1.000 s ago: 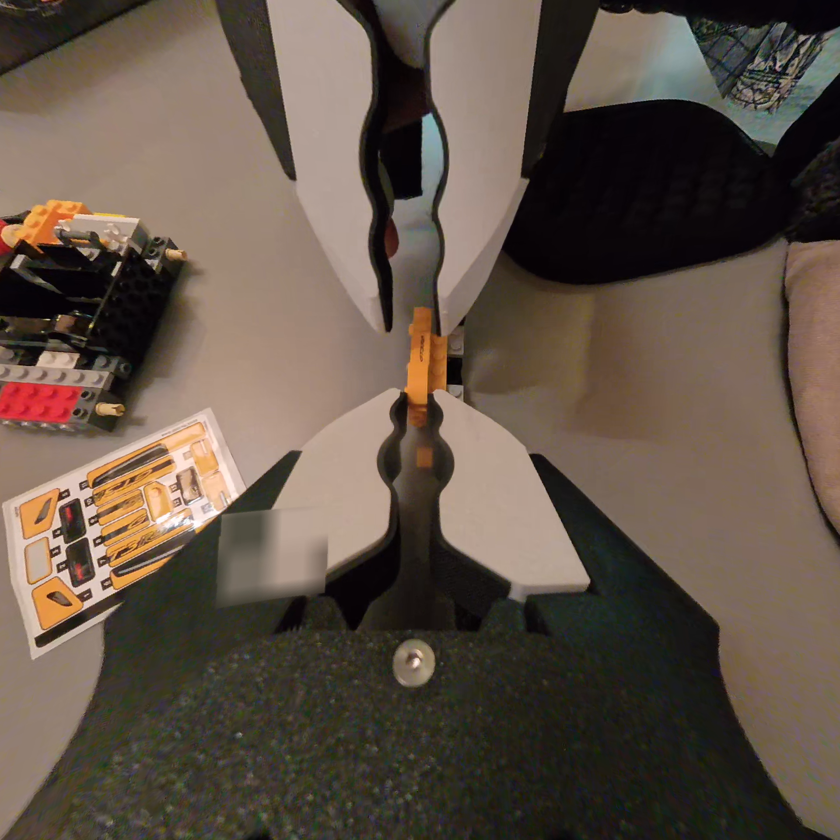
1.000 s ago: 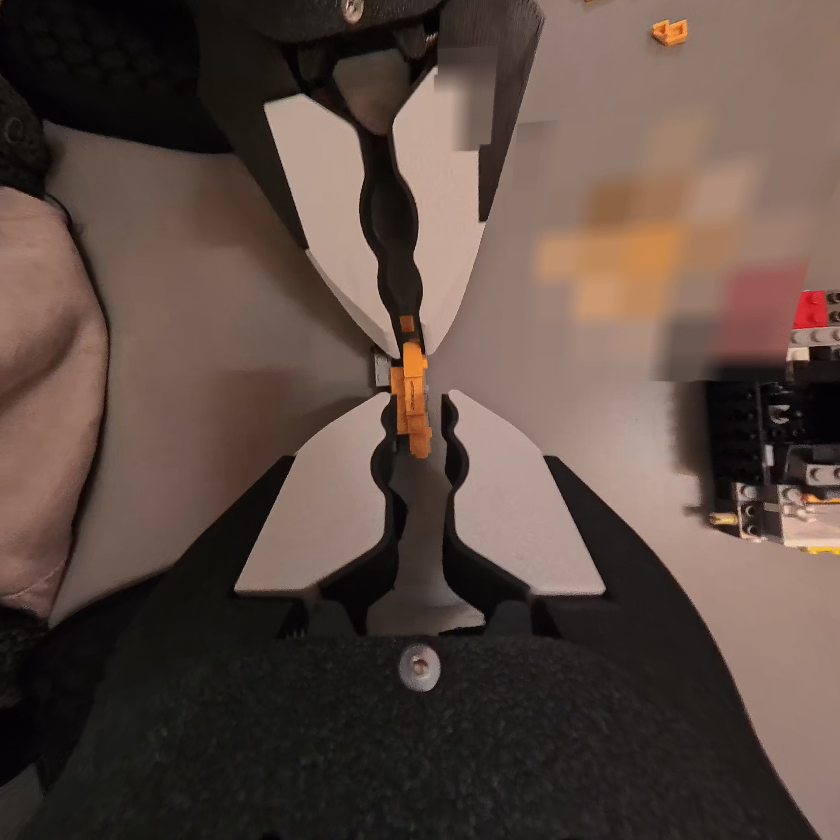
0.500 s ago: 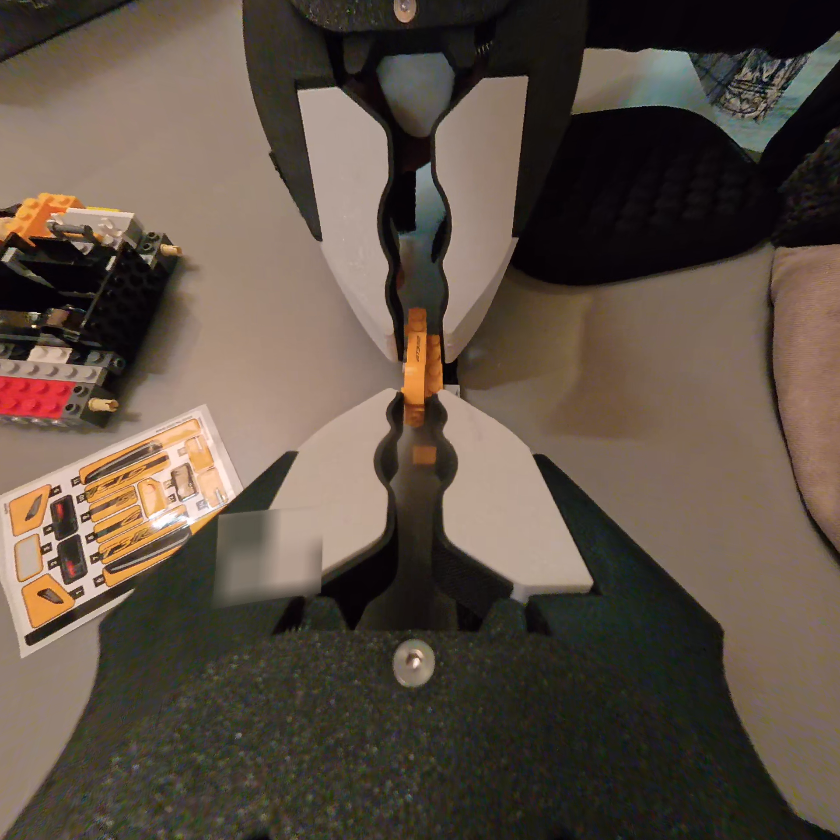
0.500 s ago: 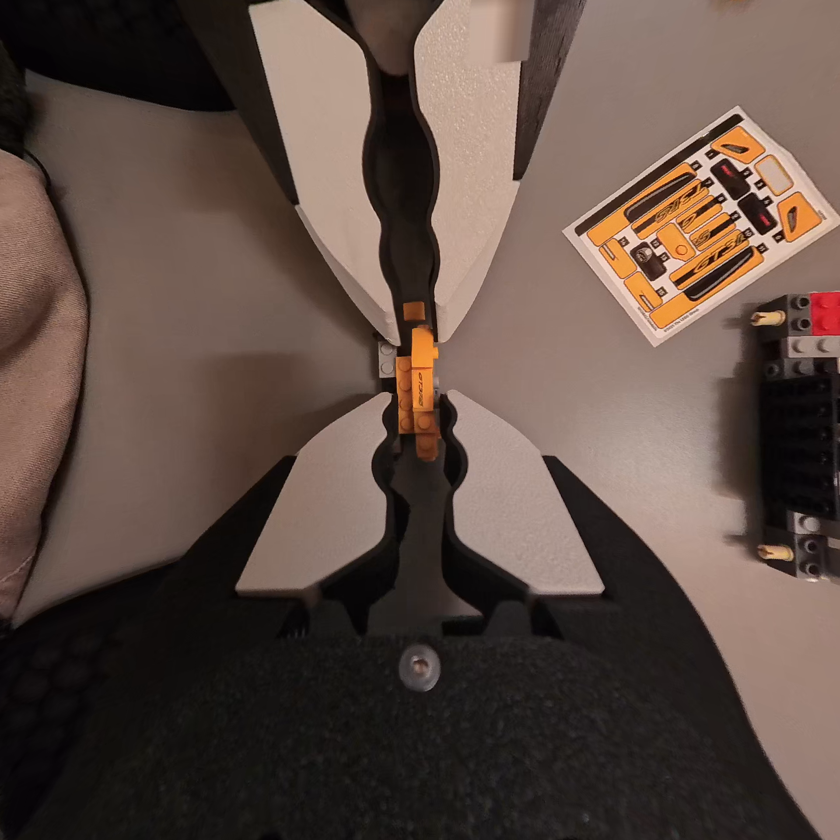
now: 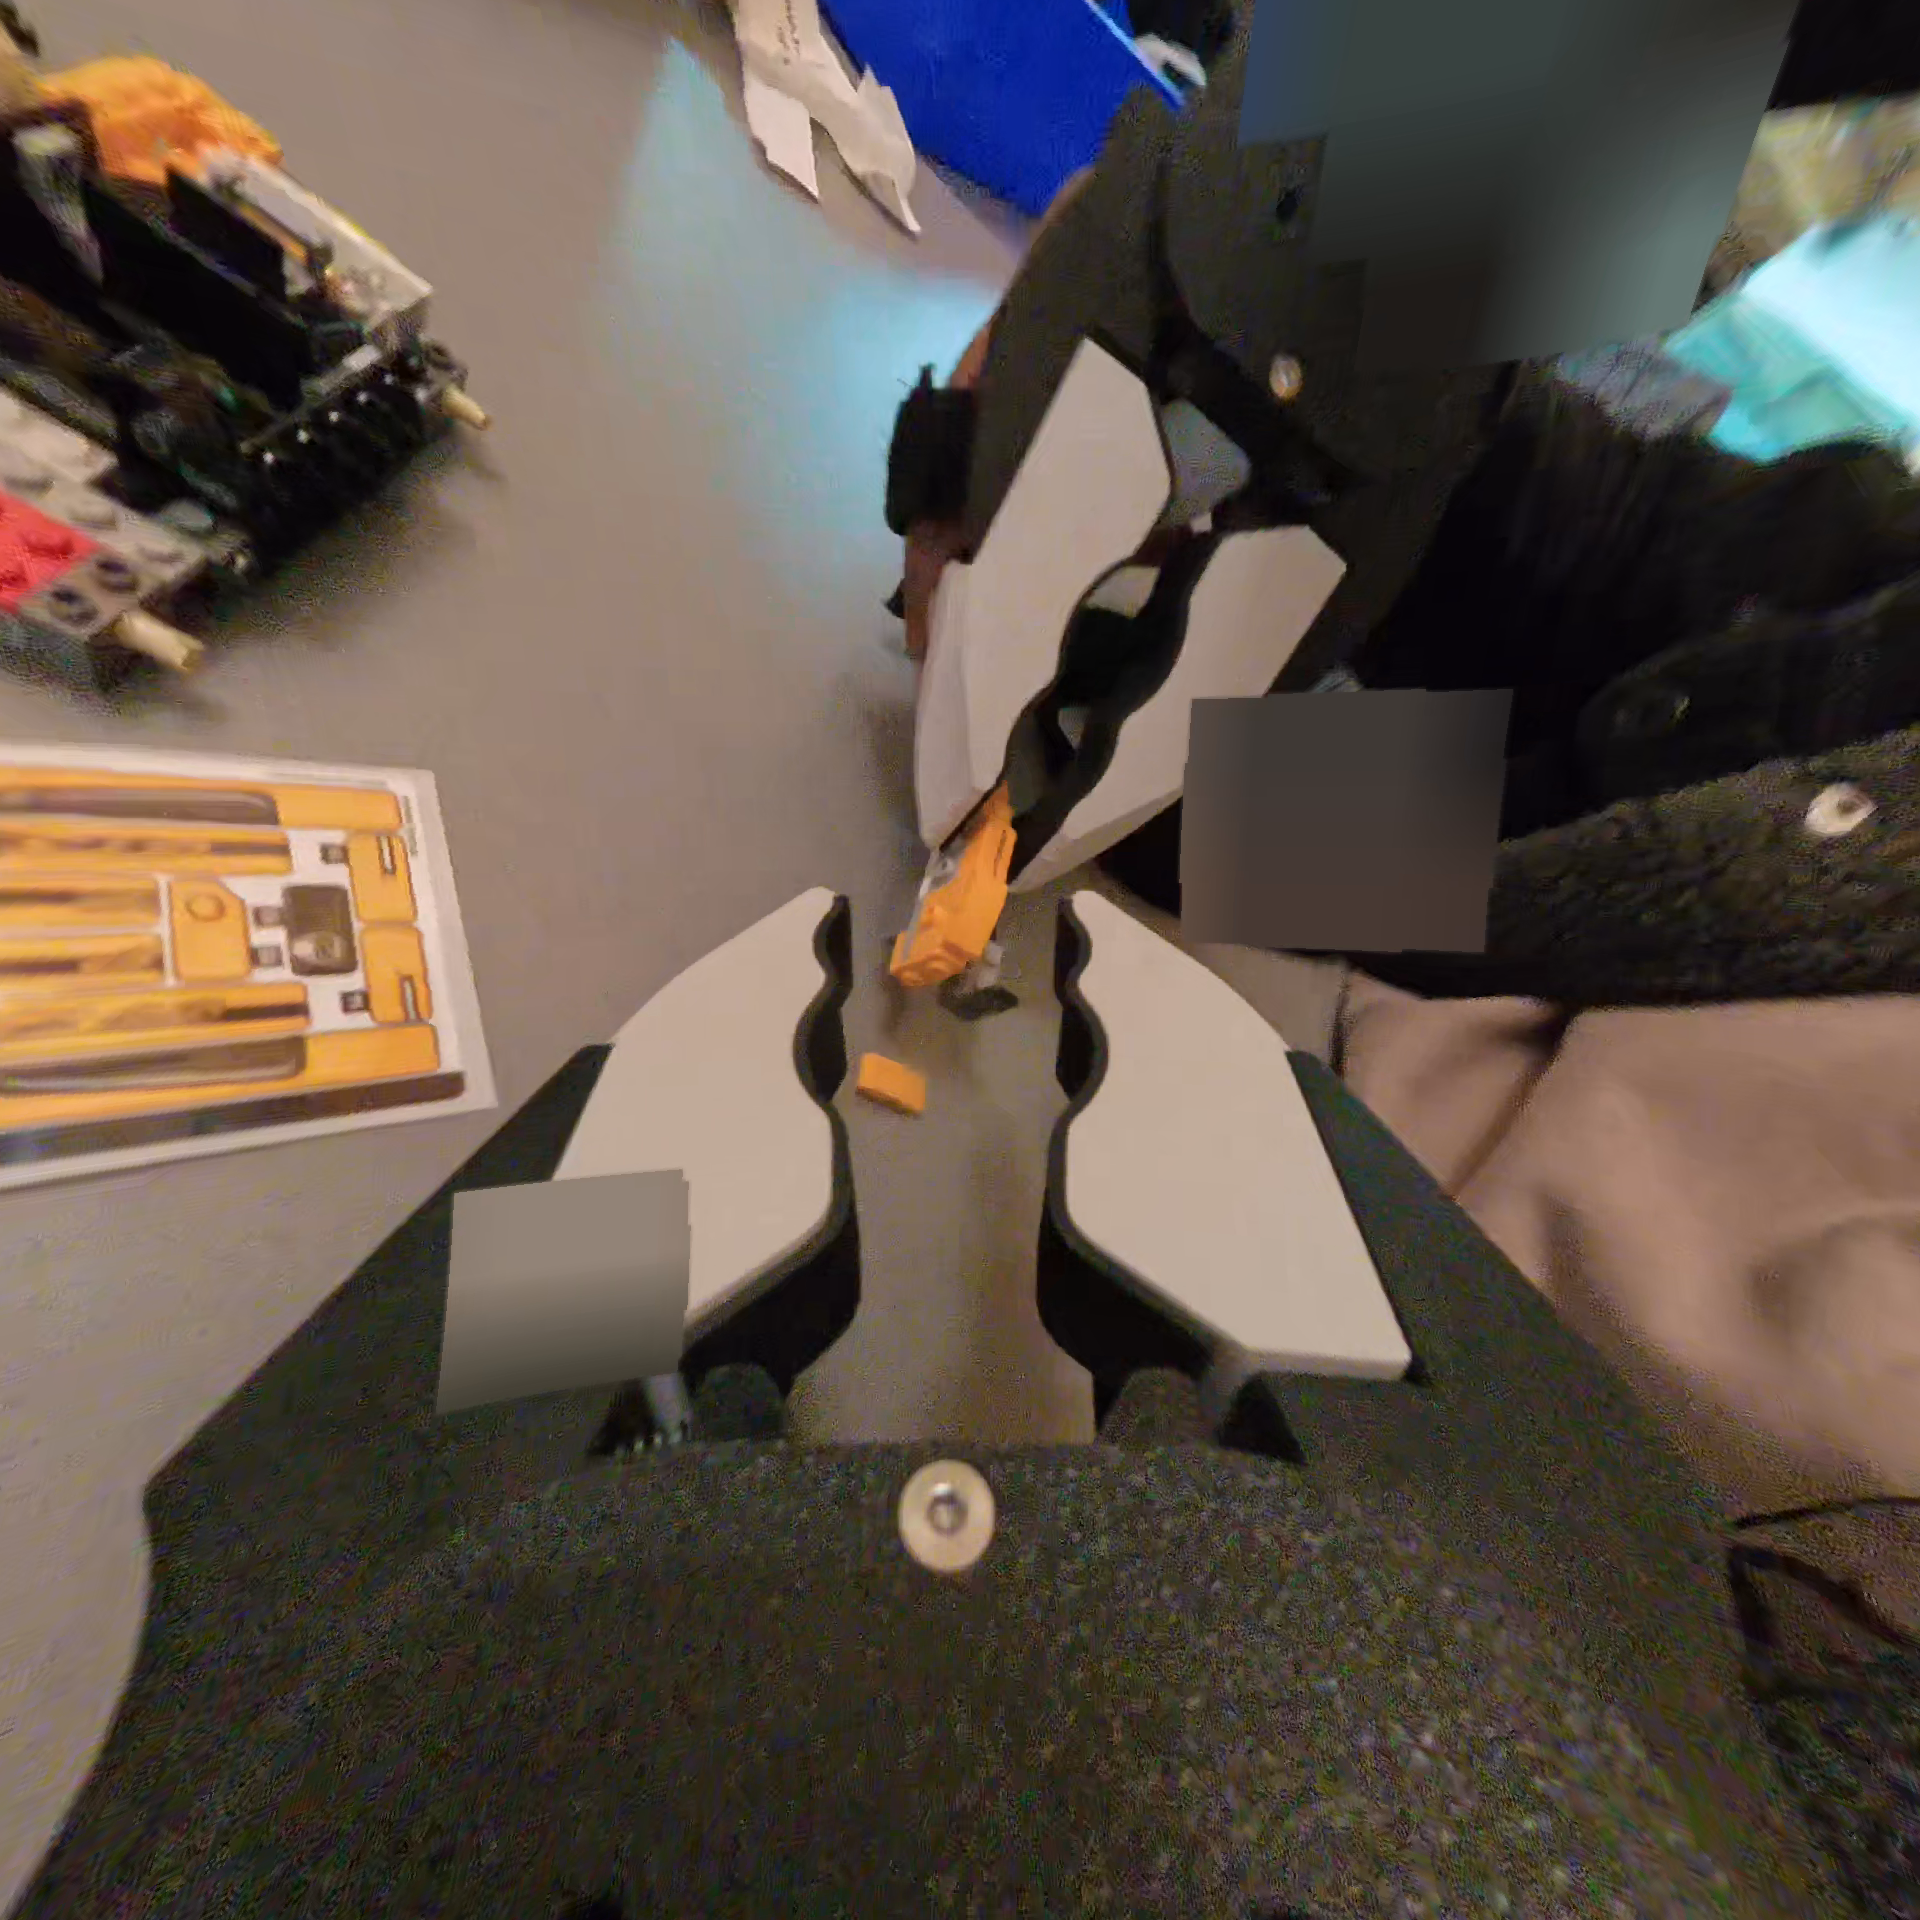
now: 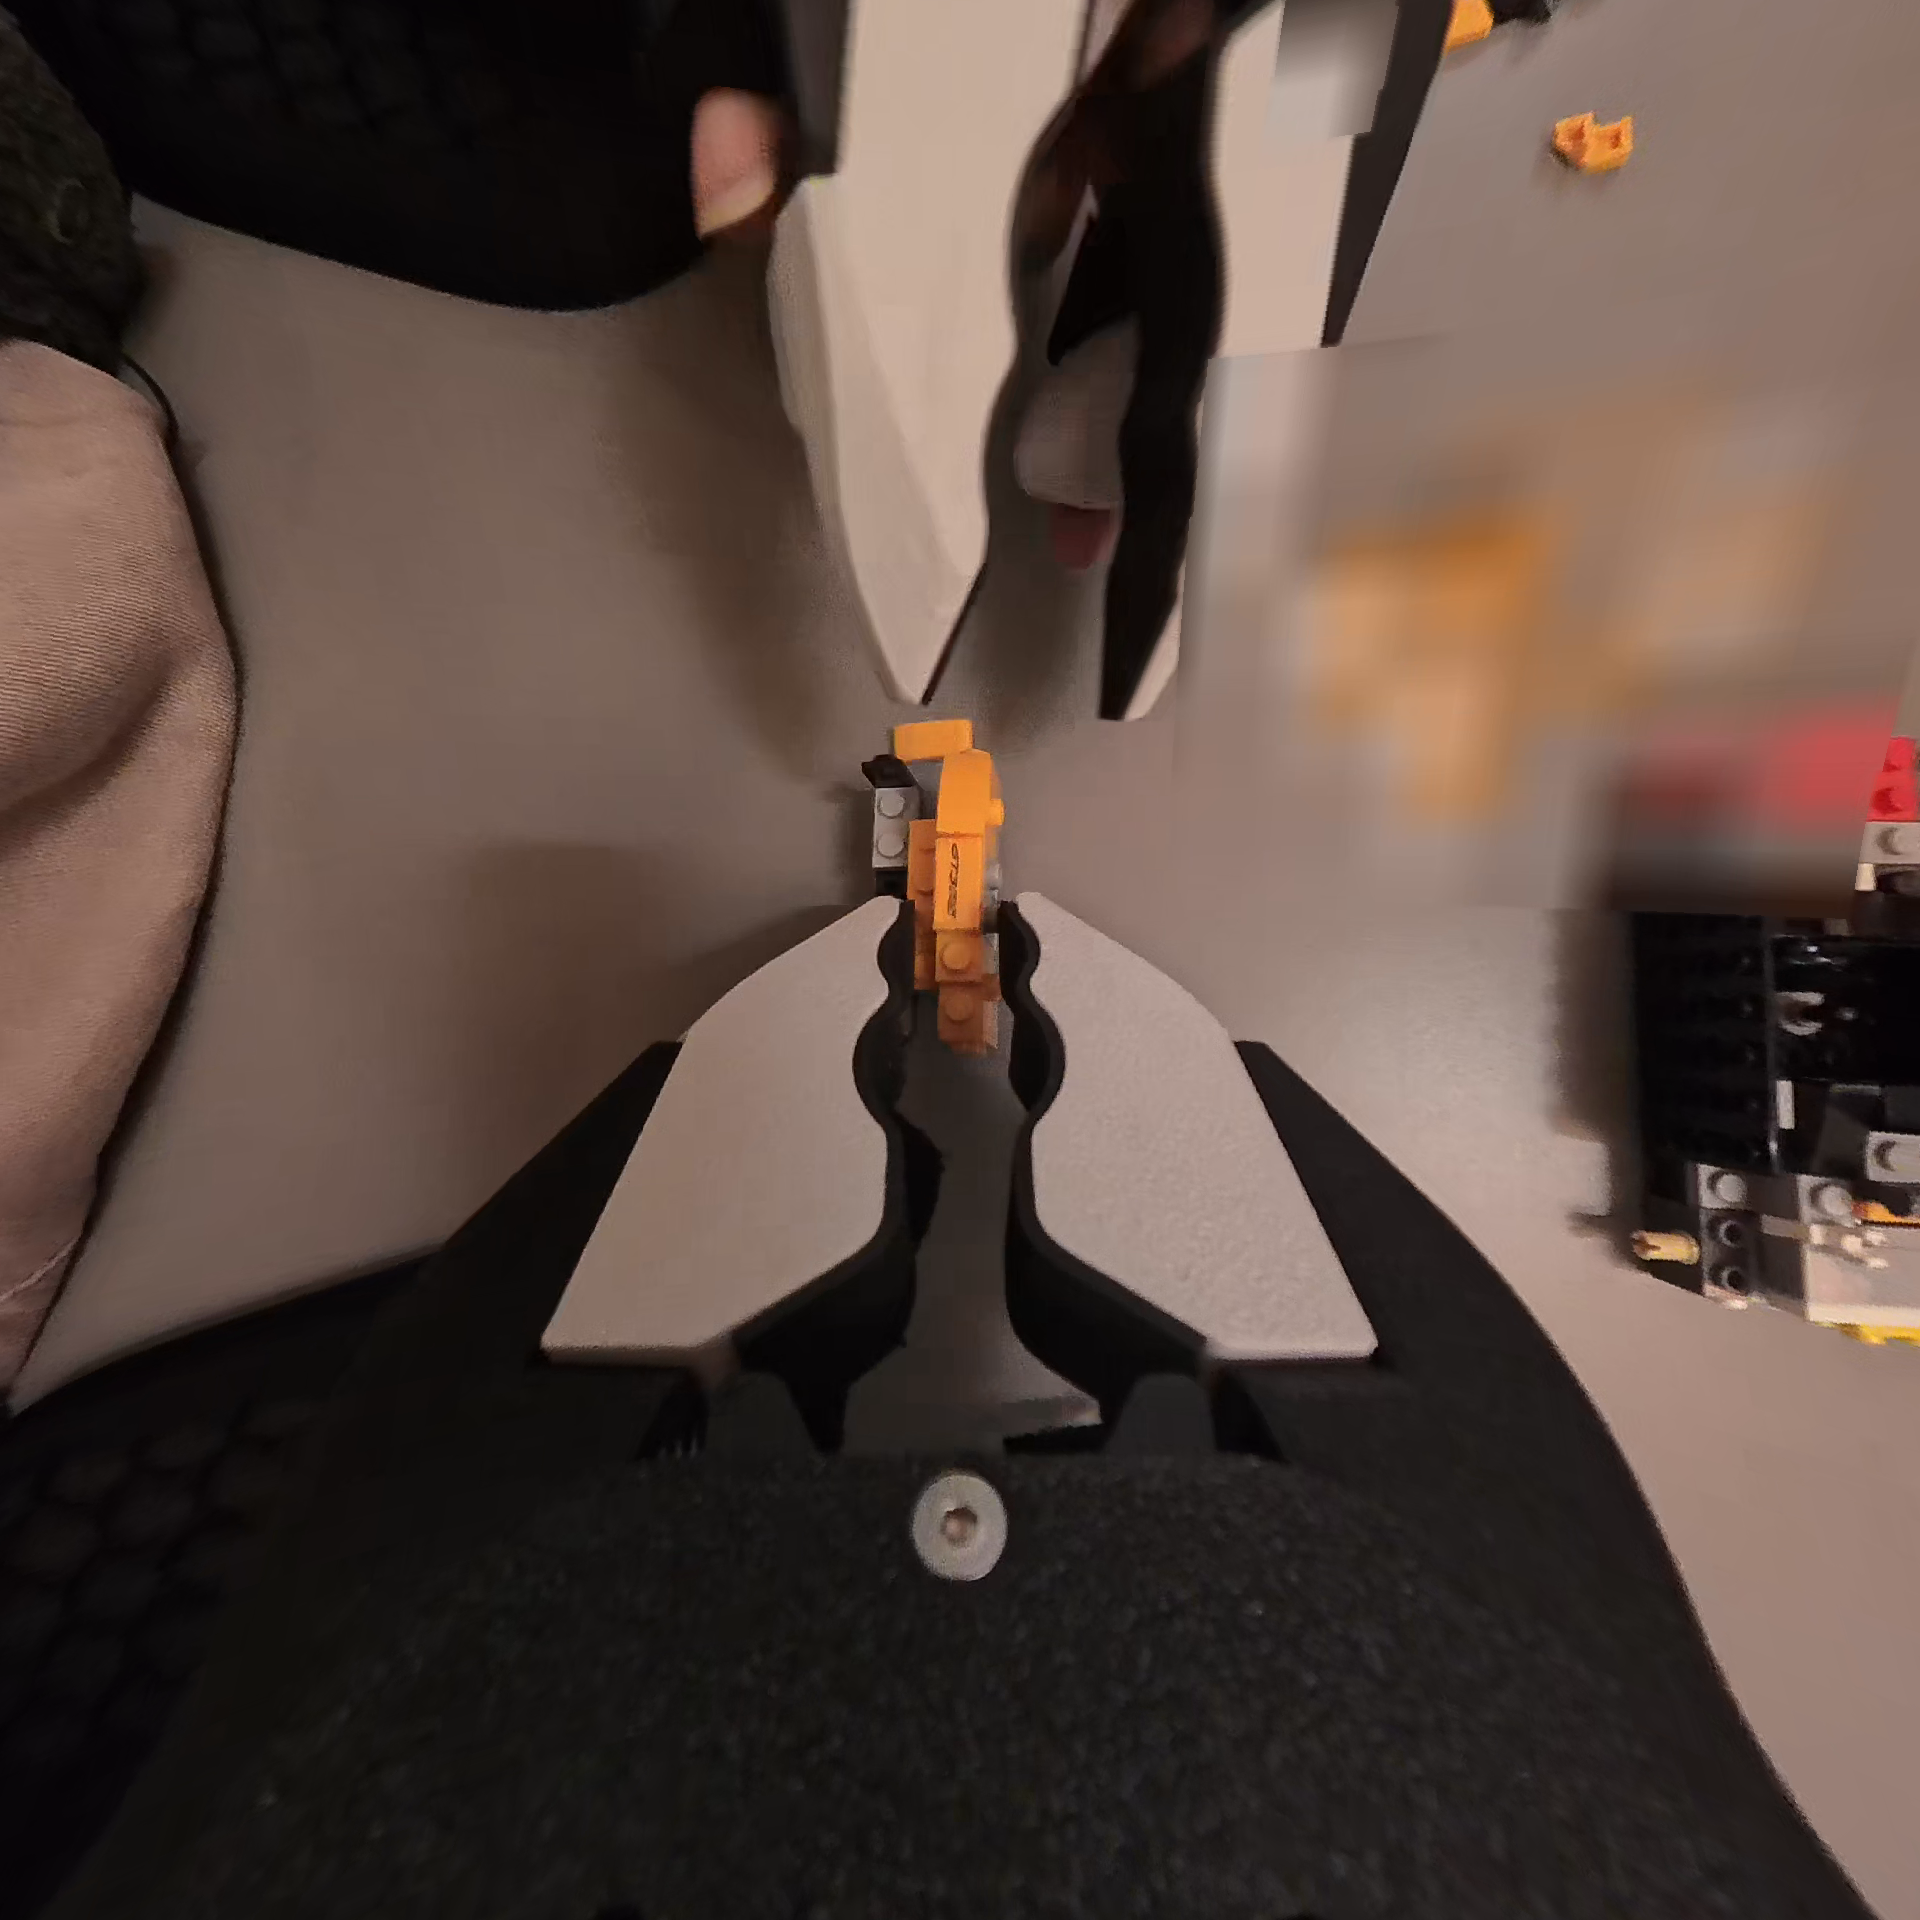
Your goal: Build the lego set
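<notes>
My right gripper (image 6: 958, 920) is shut on a small orange-and-grey brick subassembly (image 6: 961, 883) and holds it just above the grey table. In the left wrist view the right gripper (image 5: 995, 854) comes in from the upper right with the subassembly (image 5: 951, 914) hanging from its tips. My left gripper (image 5: 951, 914) is open and empty, its jaws standing either side of the subassembly without touching it. It shows blurred at the top of the right wrist view (image 6: 1023, 707). A small loose orange piece (image 5: 890, 1084) lies on the table between the left fingers.
A partly built black, grey and red car chassis (image 5: 156, 416) stands at the far left; it also shows in the right wrist view (image 6: 1766, 1091). A sticker sheet (image 5: 208, 956) lies by it. A loose orange brick (image 6: 1593, 140), a blue object (image 5: 987, 83), white paper (image 5: 821, 114) and a person's clothing (image 5: 1610, 1195) are nearby. Less than 4 cm separates the two grippers' tips. Left tips and right tips are each some 5 centimeters from the small loose orange piece (image 5: 890, 1084). It is also in sight in the right wrist view (image 6: 935, 735).
My left gripper has opened, let go of the orange subassembly and drawn back from it. The right gripper keeps hold of it and has tilted relative to the left.
</notes>
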Demonstrator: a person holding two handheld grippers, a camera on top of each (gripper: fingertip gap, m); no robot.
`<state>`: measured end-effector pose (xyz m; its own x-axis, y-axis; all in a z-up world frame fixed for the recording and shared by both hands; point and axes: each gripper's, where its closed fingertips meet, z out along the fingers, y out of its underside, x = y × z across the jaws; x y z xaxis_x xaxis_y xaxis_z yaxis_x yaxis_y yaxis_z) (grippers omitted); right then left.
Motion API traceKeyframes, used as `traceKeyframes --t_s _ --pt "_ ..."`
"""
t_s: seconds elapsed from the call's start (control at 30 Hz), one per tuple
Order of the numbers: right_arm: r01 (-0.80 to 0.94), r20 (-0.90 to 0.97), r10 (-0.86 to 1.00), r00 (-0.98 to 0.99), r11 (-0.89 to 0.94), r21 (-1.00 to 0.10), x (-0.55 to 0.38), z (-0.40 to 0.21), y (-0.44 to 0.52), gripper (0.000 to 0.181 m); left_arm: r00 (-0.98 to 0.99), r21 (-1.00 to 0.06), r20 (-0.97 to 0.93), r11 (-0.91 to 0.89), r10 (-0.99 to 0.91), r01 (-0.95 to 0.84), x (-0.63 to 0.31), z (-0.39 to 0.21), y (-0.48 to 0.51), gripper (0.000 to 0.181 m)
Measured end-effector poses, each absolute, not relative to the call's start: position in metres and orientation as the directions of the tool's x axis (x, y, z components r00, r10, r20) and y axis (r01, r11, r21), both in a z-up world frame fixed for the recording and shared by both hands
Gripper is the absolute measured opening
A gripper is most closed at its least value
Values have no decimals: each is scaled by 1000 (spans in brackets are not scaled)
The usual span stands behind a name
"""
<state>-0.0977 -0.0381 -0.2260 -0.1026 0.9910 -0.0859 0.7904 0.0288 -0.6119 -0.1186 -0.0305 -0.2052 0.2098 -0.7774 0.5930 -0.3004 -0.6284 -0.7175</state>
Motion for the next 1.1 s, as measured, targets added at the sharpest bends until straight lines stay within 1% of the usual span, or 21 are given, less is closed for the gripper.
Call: traceKeyframes --t_s 0.1,0.17,0.27,0.43,0.53,0.67,0.73,0.9,1.1 --pt "772 -85 990 -113 34 -635 -99 -217 -40 15 165 -548 806 -822 -569 -157 -119 -194 -26 41" --pt "755 -86 989 -117 33 -655 -99 -211 -41 15 131 -460 870 -879 -475 -125 -119 -194 -26 45" --pt "731 -79 990 -116 32 -681 -100 -203 -39 15 50 -379 920 -917 -388 -125 -114 -190 -33 48" --pt "720 -76 990 -115 31 -693 -100 -197 -37 15 -17 -292 956 -946 -293 -140 -105 -186 -43 49" --pt "718 -84 990 -117 26 -695 -100 -197 -37 15 -23 -264 965 -955 -263 -132 -104 -188 -42 42" --pt "712 -85 990 -114 22 -702 -101 -194 -35 15 -22 -253 967 -961 -252 -116 -106 -189 -38 30" --pt "711 -81 990 -115 25 -703 -102 -193 -35 15 -30 -247 969 -962 -245 -118 -106 -188 -39 30" --pt "707 -52 993 -107 40 -706 -102 -188 -34 15 -34 -272 962 -955 -270 -116 -107 -185 -39 28" --pt "711 49 994 -103 108 -695 -103 -181 -34 15 -44 -322 947 -941 -319 -103 -108 -178 -38 28"
